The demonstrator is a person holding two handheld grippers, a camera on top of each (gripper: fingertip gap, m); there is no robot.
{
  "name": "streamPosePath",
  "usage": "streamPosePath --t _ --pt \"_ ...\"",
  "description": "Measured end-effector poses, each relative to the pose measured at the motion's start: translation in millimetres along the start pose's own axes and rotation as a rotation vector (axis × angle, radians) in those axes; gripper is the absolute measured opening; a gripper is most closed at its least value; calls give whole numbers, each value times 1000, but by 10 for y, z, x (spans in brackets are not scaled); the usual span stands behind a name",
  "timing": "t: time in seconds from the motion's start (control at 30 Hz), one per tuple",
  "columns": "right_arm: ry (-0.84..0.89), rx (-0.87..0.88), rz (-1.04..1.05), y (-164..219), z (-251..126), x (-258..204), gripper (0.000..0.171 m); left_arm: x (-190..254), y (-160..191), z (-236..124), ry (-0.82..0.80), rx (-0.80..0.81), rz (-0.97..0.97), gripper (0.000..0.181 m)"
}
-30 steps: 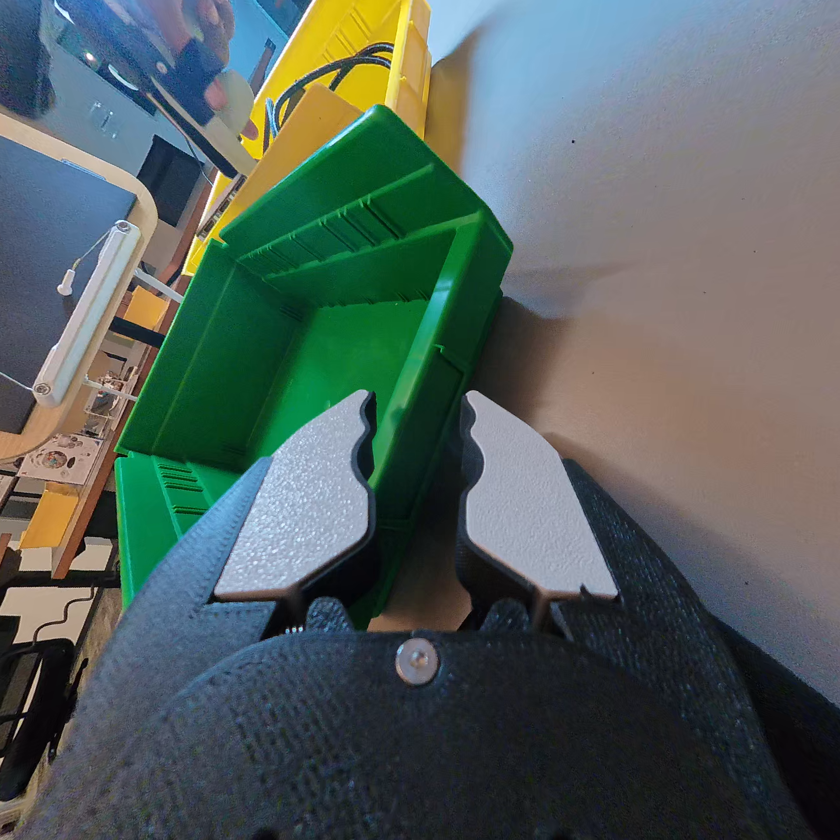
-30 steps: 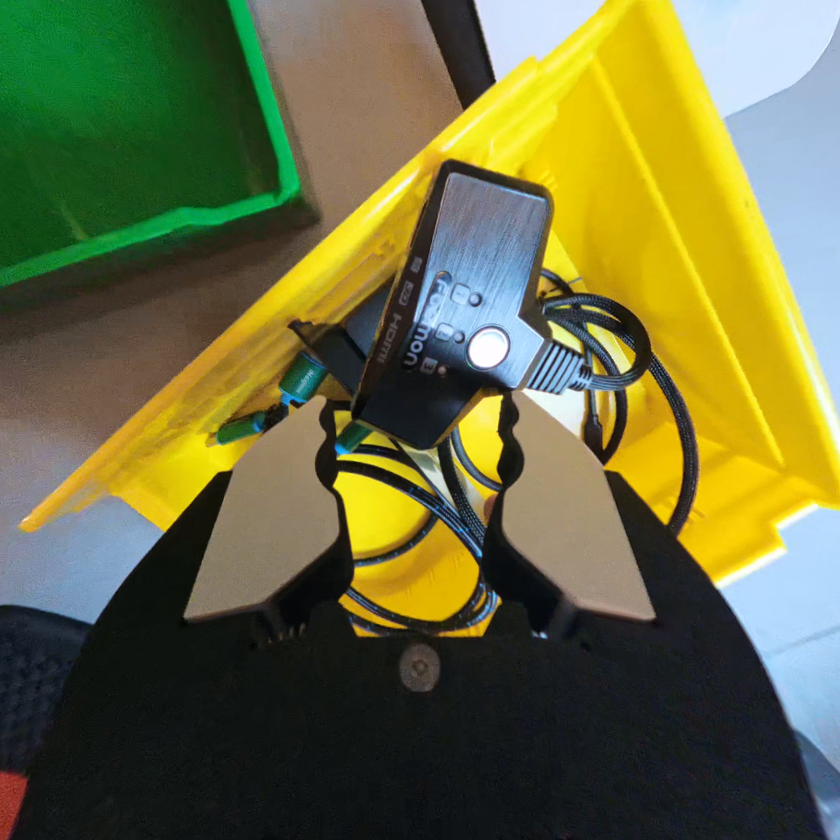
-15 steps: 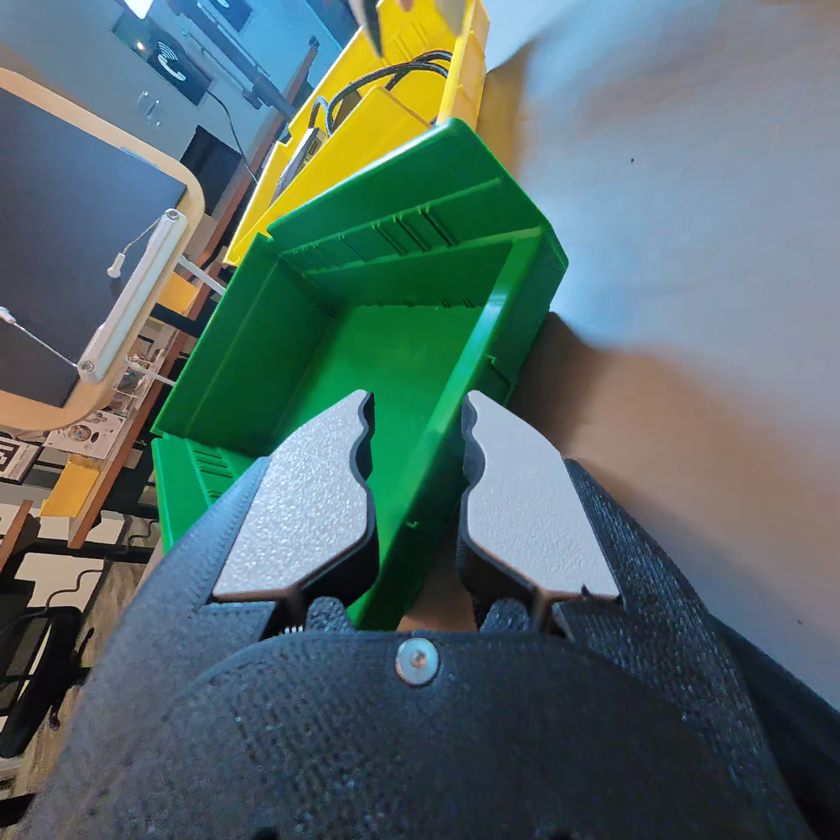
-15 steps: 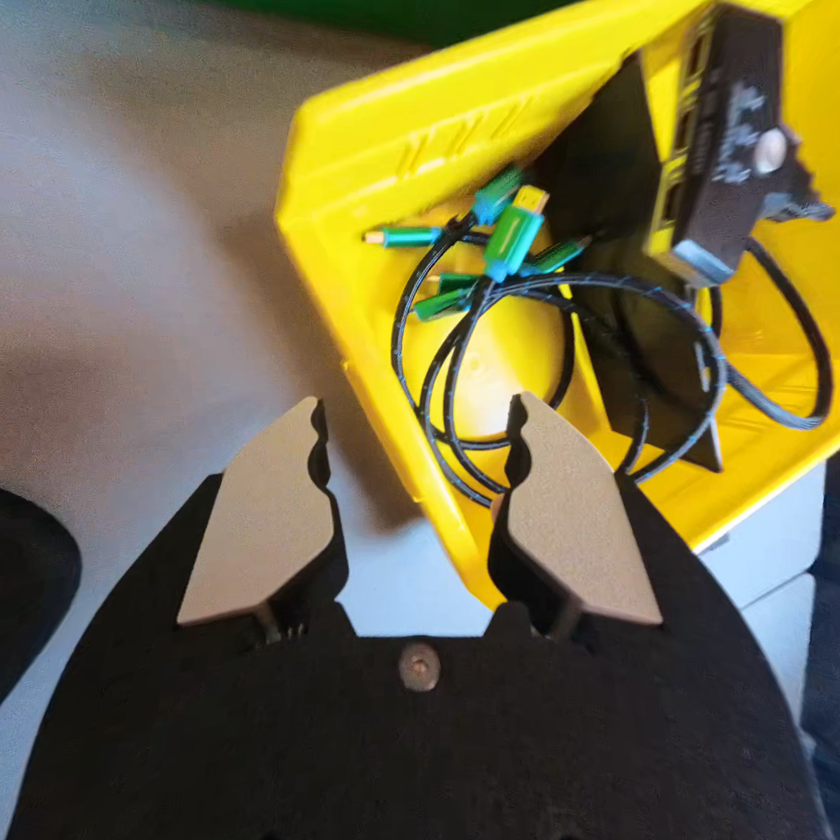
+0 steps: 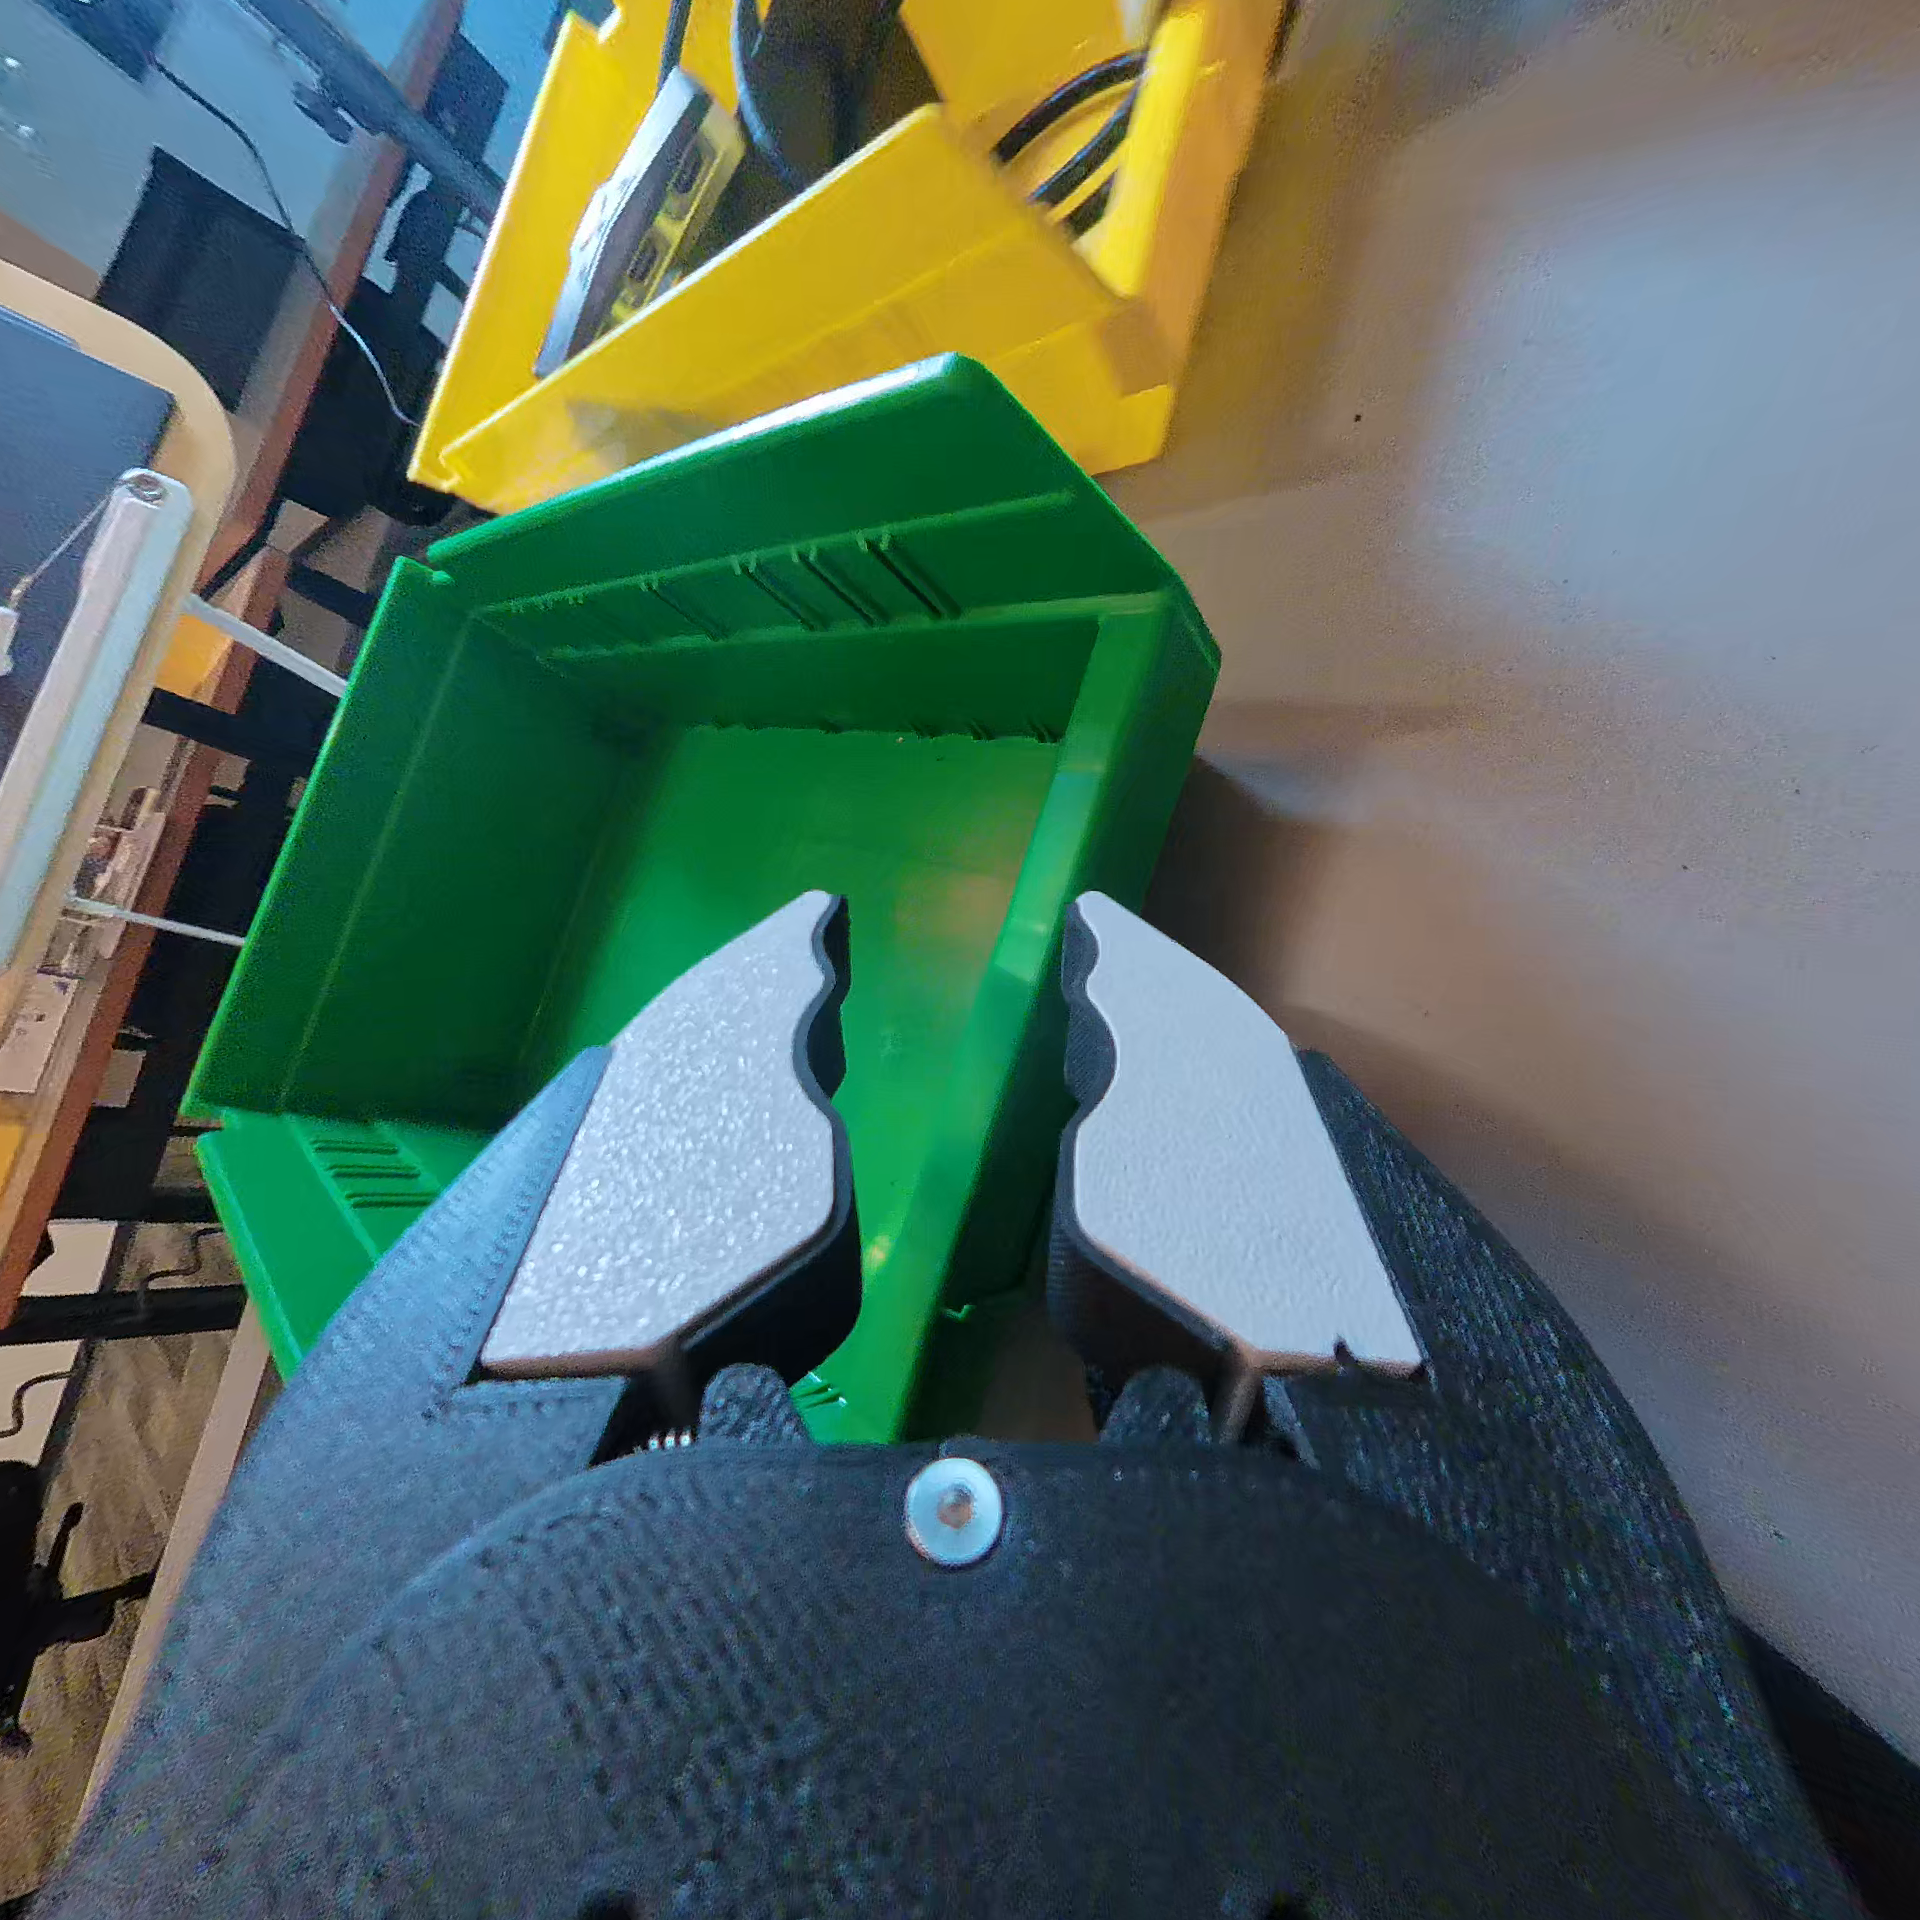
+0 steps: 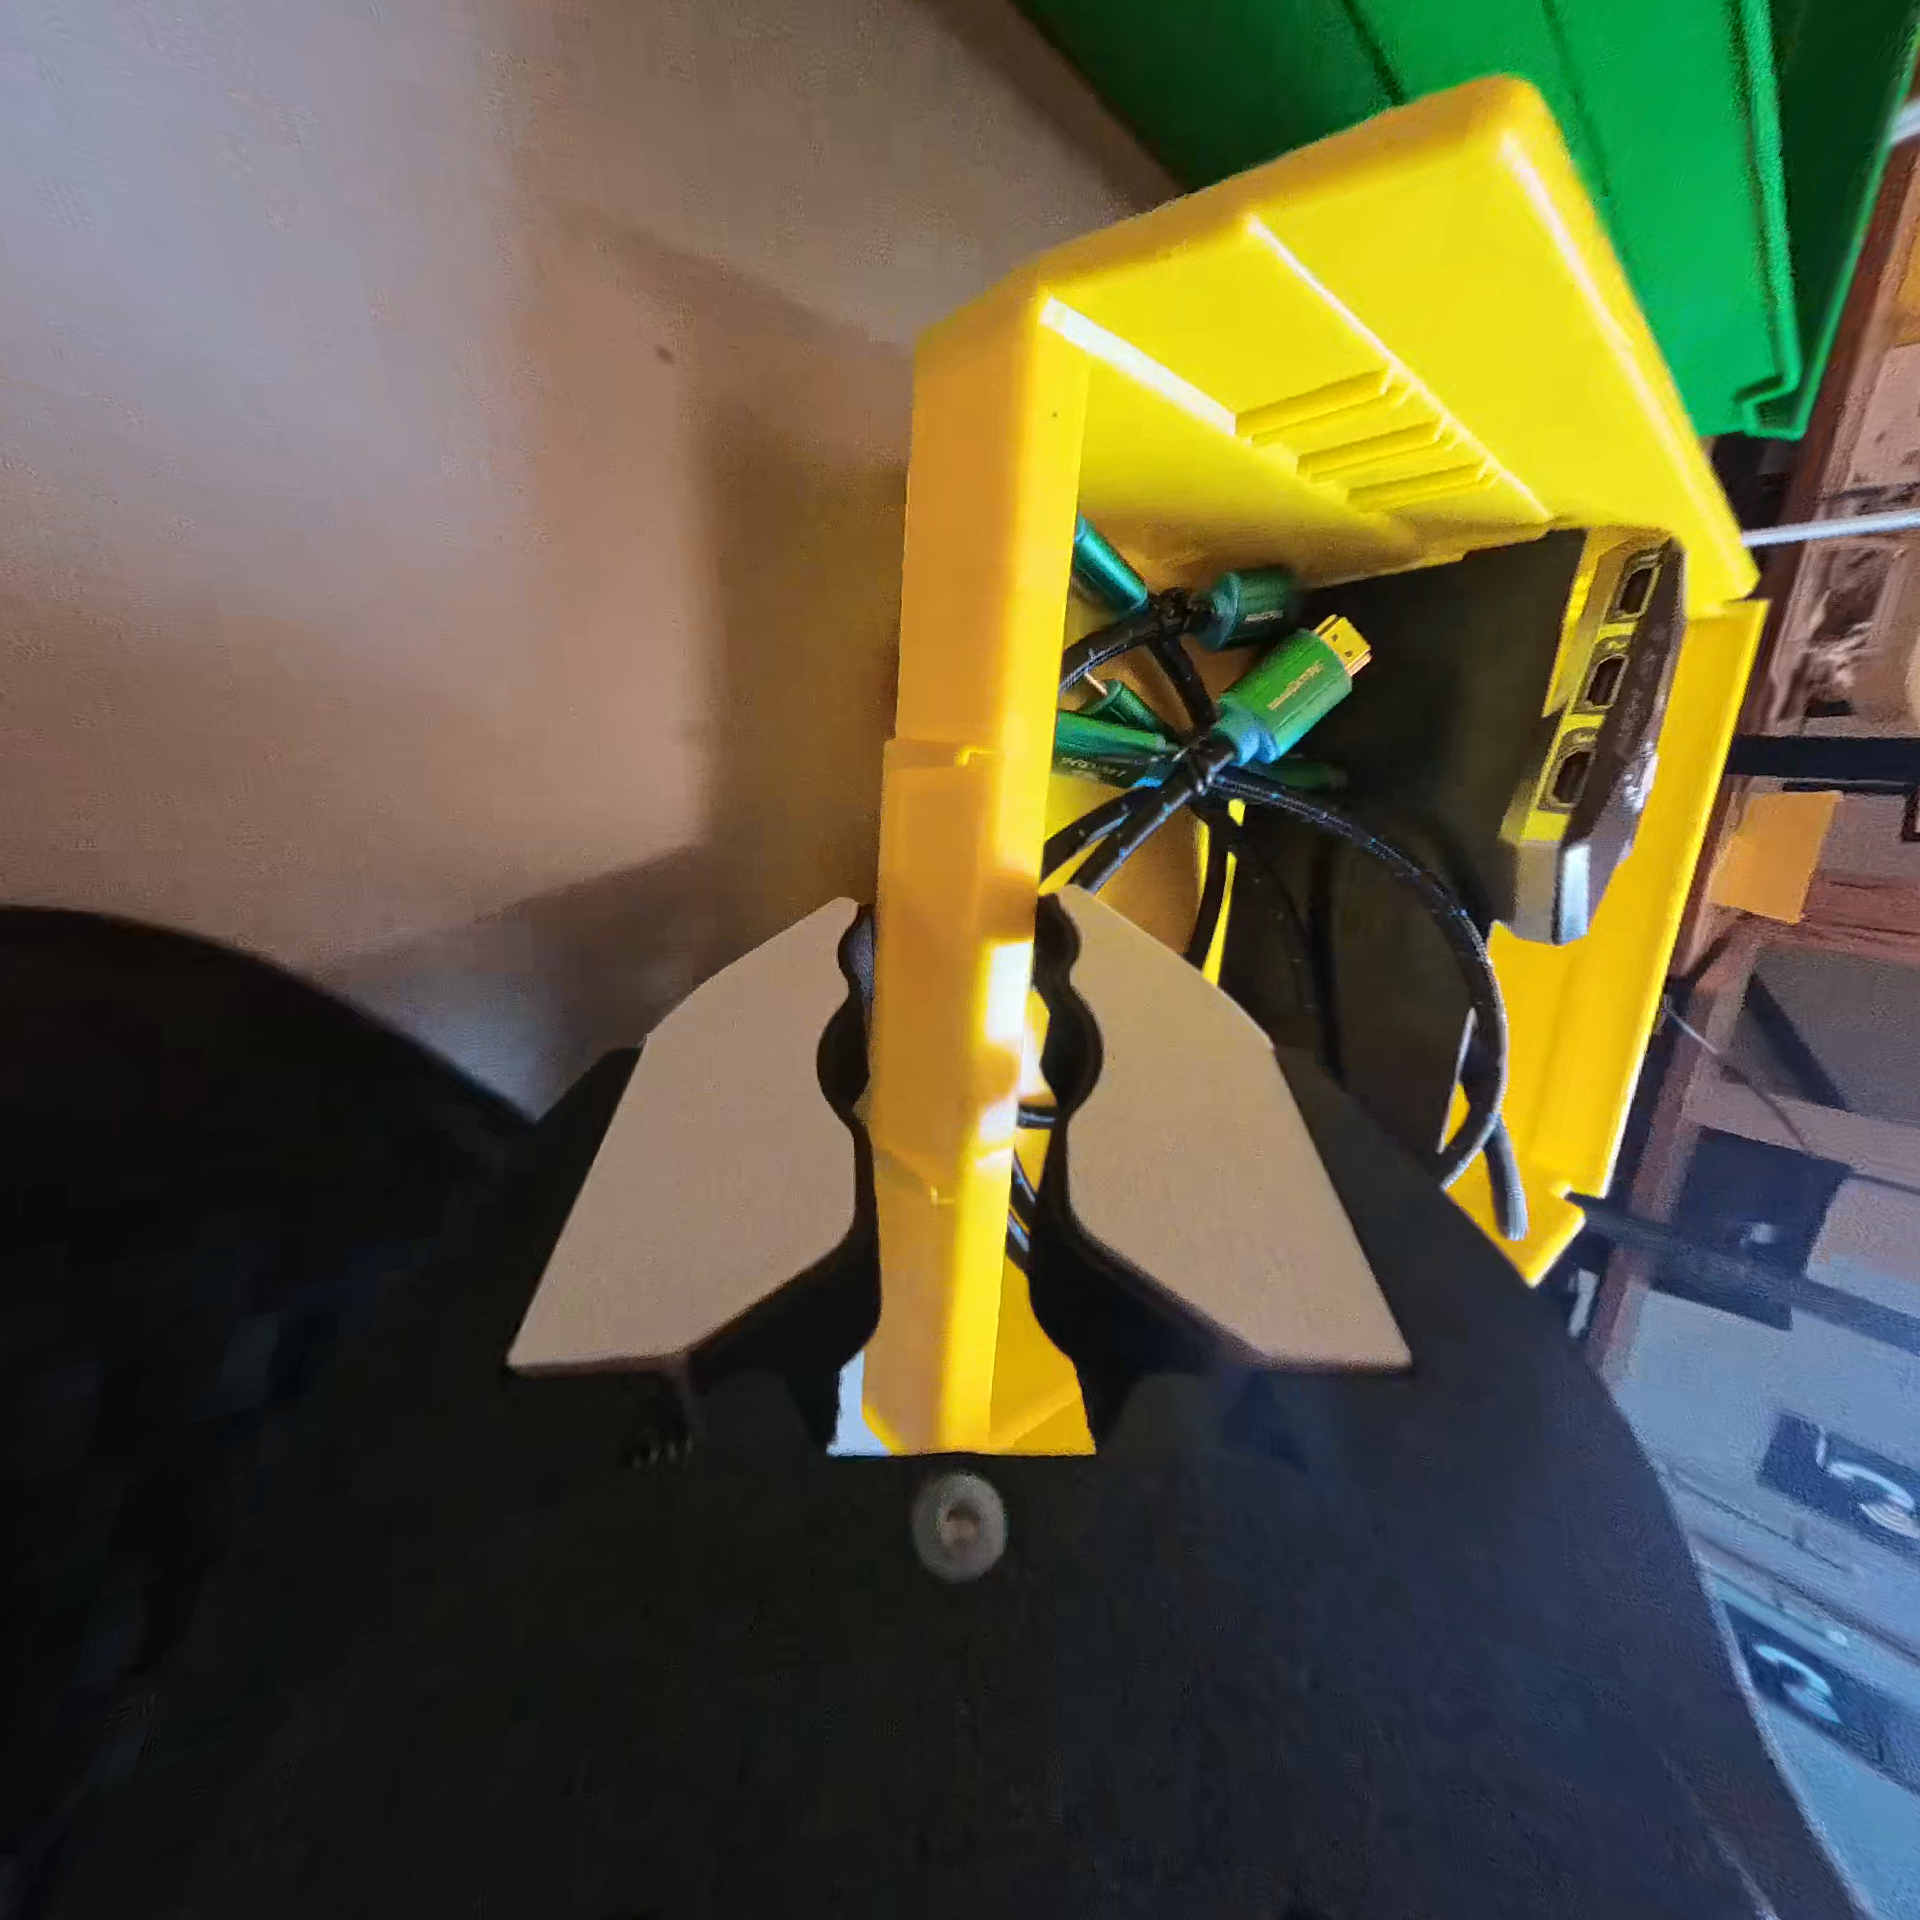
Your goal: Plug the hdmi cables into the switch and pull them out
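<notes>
Two bins side by side, your right claw (image 6: 951, 920) clamped on the yellow bin (image 6: 966, 644) wall, cables (image 6: 1288, 696) and switch (image 6: 1600, 727) inside, your left claw (image 5: 951, 920) partly open astride the green bin (image 5: 1039, 935) wall.

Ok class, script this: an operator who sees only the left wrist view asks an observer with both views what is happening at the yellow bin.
Operator: Where is the right gripper?
Observer: The right gripper is clamped on the yellow bin's side wall.
Operator: Is any cable plugged into the switch?
Observer: No. The switch leans against the opposite wall, and its three visible ports are empty.
Operator: Where are the plugs?
Observer: The green plugs lie loose in the bin's corner, on black braided cables.
</notes>
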State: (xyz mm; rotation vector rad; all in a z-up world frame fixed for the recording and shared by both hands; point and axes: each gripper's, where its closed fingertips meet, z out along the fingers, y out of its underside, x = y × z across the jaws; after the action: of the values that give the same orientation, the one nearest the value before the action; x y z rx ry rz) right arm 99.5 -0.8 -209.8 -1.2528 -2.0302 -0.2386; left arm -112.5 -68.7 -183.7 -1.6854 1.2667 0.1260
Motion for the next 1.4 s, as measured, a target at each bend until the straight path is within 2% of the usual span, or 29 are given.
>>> streamPosePath --t 0.07,0.13,0.17,0.23,0.27,0.37,0.43,0.5,0.57,0.63,0.67,0.7,0.83,0.87,1.0,1.13,1.23,1.4 --pt "24 172 94 -278 -401 -166 30 -53 2 56 -5 -15 29 43" --pt "44 373 376 -422 -901 -91 30 -163 28 140 -67 -53 108 40" --pt "89 443 547 -341 -1125 29 31 -256 64 191 -124 -90 149 39" --pt "236 507 857 110 -1423 245 31 -509 152 248 -283 -182 187 37" --pt "290 504 979 393 -1458 270 34 -550 120 252 -312 -177 178 36" --pt "258 398 1229 921 -1172 61 62 -381 -334 187 -232 42 -95 35" --pt "203 375 1299 939 -916 -26 71 -114 -730 175 -67 212 -380 40" --pt "190 361 1328 884 -722 -7 67 73 -1008 248 42 296 -612 48" --pt "208 360 1308 803 -617 58 35 176 -1128 437 59 302 -739 57" --pt "304 329 1294 821 -616 141 27 298 -1148 696 74 254 -795 69" --pt "327 332 1277 807 -633 152 24 346 -1150 809 79 238 -797 66" --pt "326 337 1270 778 -635 139 23 350 -1140 899 58 225 -786 54" --pt "374 349 1224 721 -738 124 23 328 -1124 892 -24 162 -673 45" --pt "393 356 1209 699 -788 132 23 331 -1139 836 -46 173 -629 37" --pt "493 412 1157 529 -1071 208 21 340 -1250 605 -105 205 -545 36" --pt "566 519 1082 180 -1461 446 21 142 -1480 100 -226 318 -499 36" --pt "545 606 1025 -260 -1606 682 21 -75 -1512 -425 -326 347 -472 36" --pt "385 783 979 -1303 -1425 996 21 -385 -1153 -1428 -471 299 -495 36"
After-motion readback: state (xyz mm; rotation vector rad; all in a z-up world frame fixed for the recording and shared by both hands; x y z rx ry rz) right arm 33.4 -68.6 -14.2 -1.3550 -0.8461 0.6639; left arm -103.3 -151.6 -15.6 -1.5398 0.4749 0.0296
